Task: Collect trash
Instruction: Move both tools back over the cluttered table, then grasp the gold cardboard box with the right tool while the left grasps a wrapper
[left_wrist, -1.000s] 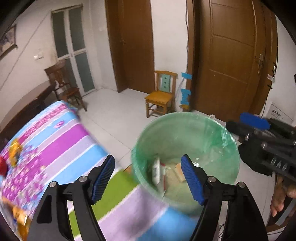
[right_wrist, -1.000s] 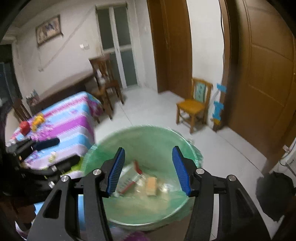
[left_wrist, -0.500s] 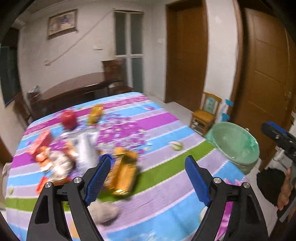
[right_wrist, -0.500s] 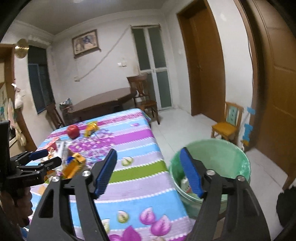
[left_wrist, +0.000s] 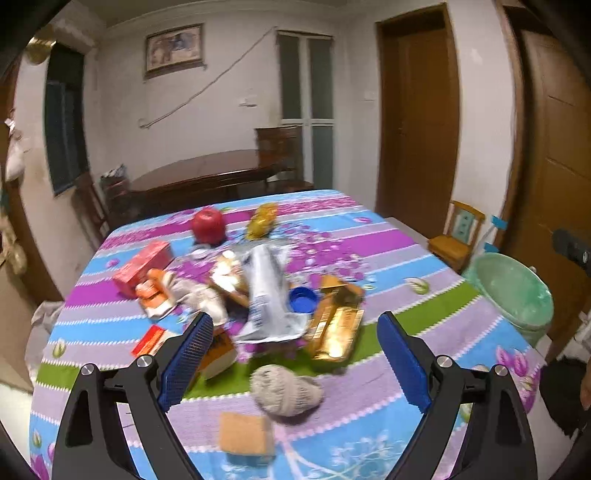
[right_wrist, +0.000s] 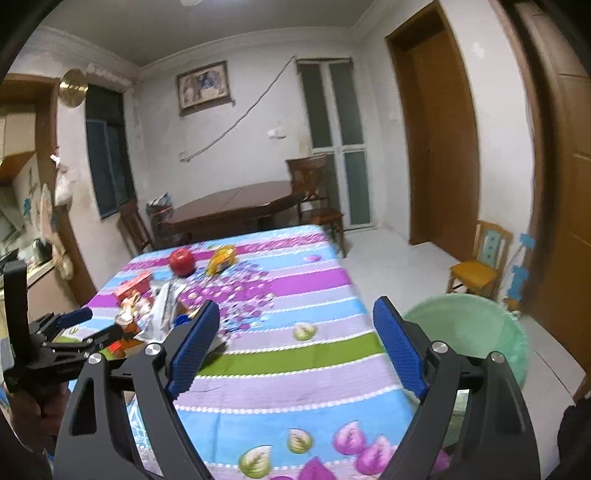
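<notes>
My left gripper (left_wrist: 295, 358) is open and empty above the near side of the striped table (left_wrist: 406, 243). Just below it lie a crumpled grey wad (left_wrist: 286, 389) and a tan square piece (left_wrist: 245, 435). Beyond are a silver foil bag (left_wrist: 267, 295), a gold wrapper (left_wrist: 338, 319), a blue cap (left_wrist: 303, 300), orange packets (left_wrist: 153, 295) and a red box (left_wrist: 142, 266). My right gripper (right_wrist: 295, 349) is open and empty over the table's right part. The green-lined trash bin (right_wrist: 476, 339) stands on the floor to the right, and shows in the left wrist view (left_wrist: 513, 288) too.
A red apple (left_wrist: 208, 225) and a yellow packet (left_wrist: 263, 218) lie at the table's far end. A dark wooden table (right_wrist: 236, 206) with chairs stands behind. A small yellow chair (right_wrist: 480, 266) stands by the brown doors at right. My left gripper appears in the right wrist view (right_wrist: 77, 332).
Both grippers have swung away from above the bin, leftward and back to the table. The left one now faces the trash pile, closer than half a second ago. Both stay open.
</notes>
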